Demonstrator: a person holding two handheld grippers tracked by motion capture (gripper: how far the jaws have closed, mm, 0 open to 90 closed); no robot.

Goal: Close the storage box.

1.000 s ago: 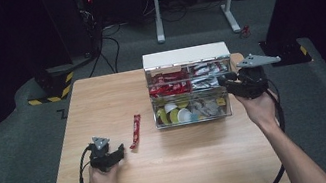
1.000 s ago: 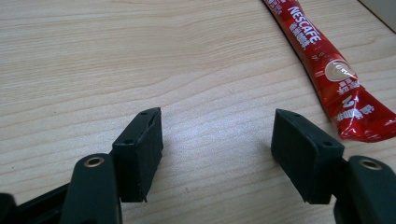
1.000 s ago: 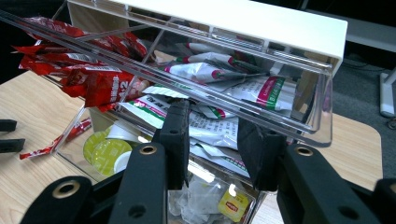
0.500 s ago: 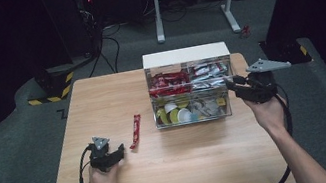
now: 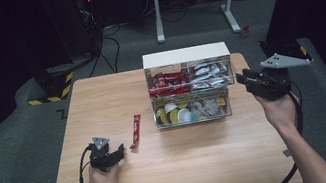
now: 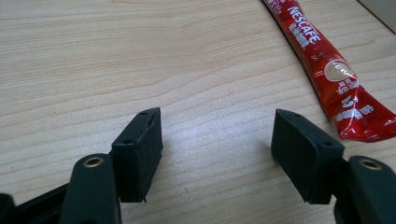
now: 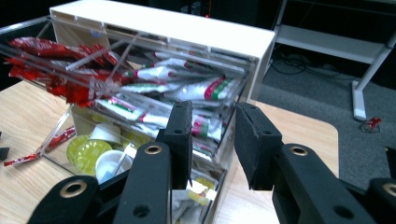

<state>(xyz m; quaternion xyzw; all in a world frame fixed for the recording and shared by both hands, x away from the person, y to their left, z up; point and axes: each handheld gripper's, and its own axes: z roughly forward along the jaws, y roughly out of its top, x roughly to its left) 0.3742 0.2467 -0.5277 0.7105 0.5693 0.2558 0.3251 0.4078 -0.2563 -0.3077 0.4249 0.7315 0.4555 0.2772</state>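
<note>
The light wooden table [image 5: 175, 170] carries a clear acrylic two-tier drawer organiser with a white top [image 5: 185, 56] at its far centre-right; the upper drawer, holding red and silver sachets, stands pulled out toward the near side. The right gripper [image 5: 245, 82] hovers just right of that drawer's corner; its jaws have just been closing, stand narrow with a small gap, and nothing is between them. The left gripper [image 5: 117, 153] rests on the near-left tabletop, jaws wide and empty. The red Nescafé stick sachet [image 5: 134, 131] lies flat just beyond it, apart from both pads [image 6: 140, 149]. Judgement: for a sound pickup, shift the left gripper right until the sachet lies between the pads, square across its width, then close gently at mid-length.
</note>
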